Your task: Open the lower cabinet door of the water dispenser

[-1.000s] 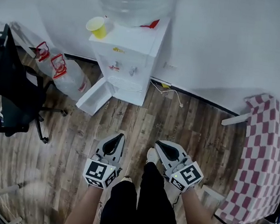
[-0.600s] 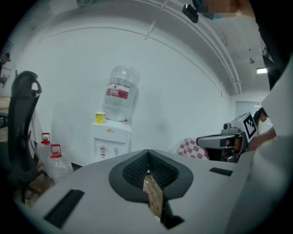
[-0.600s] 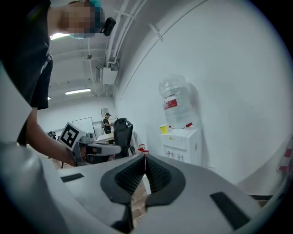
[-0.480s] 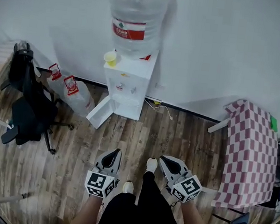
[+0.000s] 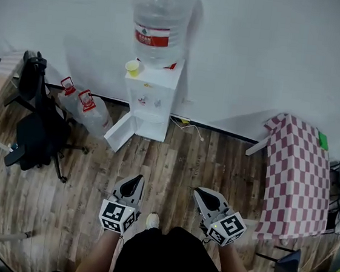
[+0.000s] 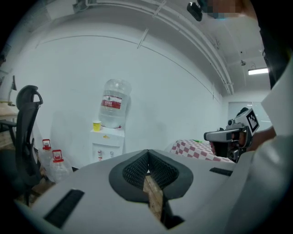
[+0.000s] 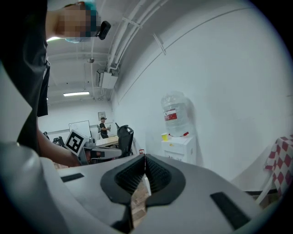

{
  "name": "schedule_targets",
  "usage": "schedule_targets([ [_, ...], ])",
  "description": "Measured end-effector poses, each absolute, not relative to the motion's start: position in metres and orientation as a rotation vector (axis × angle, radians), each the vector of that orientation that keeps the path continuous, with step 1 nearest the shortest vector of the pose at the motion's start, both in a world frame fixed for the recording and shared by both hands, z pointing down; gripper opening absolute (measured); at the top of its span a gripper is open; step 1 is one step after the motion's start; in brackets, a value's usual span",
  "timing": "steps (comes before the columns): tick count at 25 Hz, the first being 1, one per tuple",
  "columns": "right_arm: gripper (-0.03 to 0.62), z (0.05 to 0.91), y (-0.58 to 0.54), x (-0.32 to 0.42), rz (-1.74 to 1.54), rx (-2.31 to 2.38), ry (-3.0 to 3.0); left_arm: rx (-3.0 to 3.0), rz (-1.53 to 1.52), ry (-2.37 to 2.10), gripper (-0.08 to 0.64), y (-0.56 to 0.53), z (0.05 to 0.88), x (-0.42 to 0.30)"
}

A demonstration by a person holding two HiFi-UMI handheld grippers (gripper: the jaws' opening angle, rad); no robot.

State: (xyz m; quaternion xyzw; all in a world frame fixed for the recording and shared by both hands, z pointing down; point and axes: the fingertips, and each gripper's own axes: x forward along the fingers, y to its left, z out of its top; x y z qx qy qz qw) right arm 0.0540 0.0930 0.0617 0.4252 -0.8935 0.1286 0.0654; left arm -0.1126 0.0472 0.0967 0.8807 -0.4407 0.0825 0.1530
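Note:
The white water dispenser (image 5: 150, 93) stands against the far wall with a big clear bottle (image 5: 160, 21) on top and a yellow cup (image 5: 132, 68) beside it. Its lower cabinet door (image 5: 120, 131) hangs swung open toward the left. The dispenser (image 6: 107, 144) shows small and far off in the left gripper view, and the same dispenser (image 7: 179, 148) in the right gripper view. My left gripper (image 5: 133, 184) and right gripper (image 5: 200, 194) are both shut and empty, held side by side in front of my body, well back from the dispenser.
Two spare water jugs (image 5: 86, 107) lie on the wooden floor left of the dispenser. A black office chair (image 5: 34, 123) stands further left. A table with a red checked cloth (image 5: 296, 177) is at the right. A cable (image 5: 189, 127) trails along the wall base.
The view has pulled back and up from the dispenser, which looks smaller and farther. Both grippers have risen and stayed shut.

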Motion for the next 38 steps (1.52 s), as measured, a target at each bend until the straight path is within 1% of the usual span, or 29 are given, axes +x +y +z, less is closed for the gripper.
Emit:
schedule_targets([
  [5, 0.023, 0.062, 0.126, 0.063, 0.375, 1.234, -2.708, 2.572, 0.283, -1.271, 0.012, 0.086, 0.087, -0.087],
  [10, 0.021, 0.056, 0.171, 0.068, 0.358, 1.154, -2.757, 2.513, 0.215, -1.337, 0.012, 0.141, 0.079, -0.070],
  [15, 0.021, 0.051, 0.216, 0.077, 0.348, 1.116, -2.812, 2.490, 0.223, -1.373, 0.012, 0.201, 0.074, -0.055],
  [22, 0.021, 0.047, 0.258, 0.092, 0.370, 1.102, -2.858, 2.455, 0.190, -1.473, 0.012, 0.260, 0.066, -0.051],
  [27, 0.021, 0.042, 0.272, 0.092, 0.360, 1.106, -2.868, 2.455, 0.179, -1.493, 0.012, 0.277, 0.061, -0.054],
  [33, 0.021, 0.047, 0.269, 0.081, 0.344, 1.142, -2.835, 2.500, 0.180, -1.470, 0.012, 0.267, 0.056, -0.065],
  [38, 0.021, 0.052, 0.260, 0.068, 0.363, 1.201, -2.789, 2.510, 0.226, -1.444, 0.012, 0.255, 0.060, -0.091],
])
